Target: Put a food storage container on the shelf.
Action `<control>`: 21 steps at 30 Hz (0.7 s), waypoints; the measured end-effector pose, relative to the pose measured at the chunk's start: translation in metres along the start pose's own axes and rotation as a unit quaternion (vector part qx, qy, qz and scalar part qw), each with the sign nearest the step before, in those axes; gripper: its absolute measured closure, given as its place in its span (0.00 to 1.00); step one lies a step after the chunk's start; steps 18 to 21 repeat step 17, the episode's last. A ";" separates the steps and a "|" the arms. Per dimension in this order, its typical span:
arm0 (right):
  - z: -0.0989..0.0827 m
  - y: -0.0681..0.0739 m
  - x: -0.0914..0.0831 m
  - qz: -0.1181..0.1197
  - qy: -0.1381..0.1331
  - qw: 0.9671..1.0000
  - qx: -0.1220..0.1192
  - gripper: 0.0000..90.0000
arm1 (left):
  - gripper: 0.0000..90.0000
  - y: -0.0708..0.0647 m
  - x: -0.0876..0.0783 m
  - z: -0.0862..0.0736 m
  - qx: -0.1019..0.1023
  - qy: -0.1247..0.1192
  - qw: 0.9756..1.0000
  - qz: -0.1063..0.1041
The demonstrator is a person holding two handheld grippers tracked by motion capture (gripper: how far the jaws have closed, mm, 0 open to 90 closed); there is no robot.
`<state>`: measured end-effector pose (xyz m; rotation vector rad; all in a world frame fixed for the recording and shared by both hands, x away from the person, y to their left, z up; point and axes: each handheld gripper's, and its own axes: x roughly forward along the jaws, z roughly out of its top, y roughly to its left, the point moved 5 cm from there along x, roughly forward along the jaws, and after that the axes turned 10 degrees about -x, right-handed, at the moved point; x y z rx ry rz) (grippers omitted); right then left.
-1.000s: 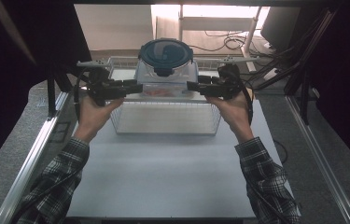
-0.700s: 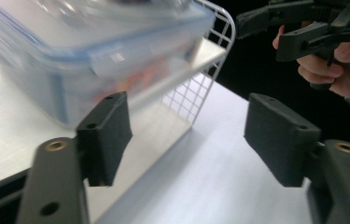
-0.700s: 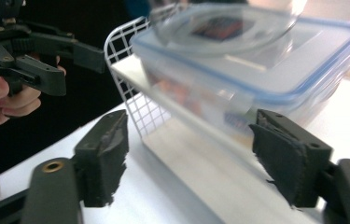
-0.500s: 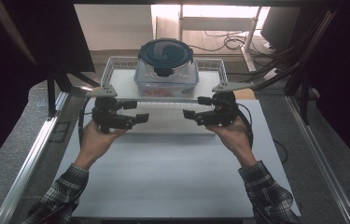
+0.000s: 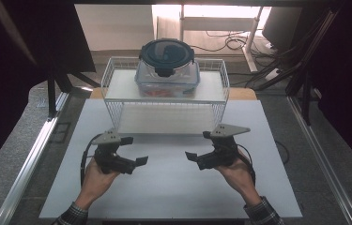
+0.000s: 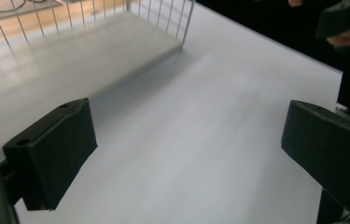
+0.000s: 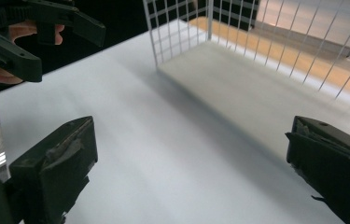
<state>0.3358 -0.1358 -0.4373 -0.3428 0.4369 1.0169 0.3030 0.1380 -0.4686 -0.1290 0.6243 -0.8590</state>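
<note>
A clear food container (image 5: 166, 77) with a dark round clip-on lid (image 5: 166, 51) stands on the top shelf of a white wire rack (image 5: 117, 89) at the far middle of the table. My left gripper (image 5: 134, 151) hovers open over the white table, in front of the rack's left side. My right gripper (image 5: 198, 146) is open too, in front of the rack's right side. Both point inward at each other with nothing between their jaws. The rack's lower shelf (image 6: 70, 51) appears in the left gripper view, and the same lower shelf (image 7: 256, 88) in the right gripper view.
The white tabletop (image 5: 173, 187) spreads between and in front of my hands. Metal rails (image 5: 28, 159) run along both table sides. Dark curtains and stands flank the table, and cables (image 5: 225, 42) lie on the floor behind the rack.
Both grippers have pulled back from the sides of the rack toward me and dropped lower over the table. The rack and container stay put.
</note>
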 end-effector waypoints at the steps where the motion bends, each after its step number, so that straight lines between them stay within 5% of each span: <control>1: -0.007 0.002 0.000 0.000 0.003 1.000 0.002 0.01 | 0.03 -0.002 0.004 -0.016 0.008 0.008 1.000 0.005; 10: -0.053 0.013 0.002 -0.011 0.007 1.000 0.006 0.01 | 0.01 -0.005 0.022 -0.066 0.046 0.053 0.997 0.039; 11: -0.067 0.015 0.004 -0.018 0.015 1.000 0.003 0.01 | 0.01 -0.003 0.027 -0.079 0.055 0.074 0.994 0.053; 17: -0.092 0.016 0.010 -0.028 0.052 0.998 -0.008 0.00 | 0.00 0.000 0.032 -0.089 0.056 0.093 0.992 0.062; 21: -0.092 0.016 0.010 -0.028 0.052 0.998 -0.008 0.00 | 0.00 0.000 0.032 -0.089 0.056 0.093 0.992 0.062</control>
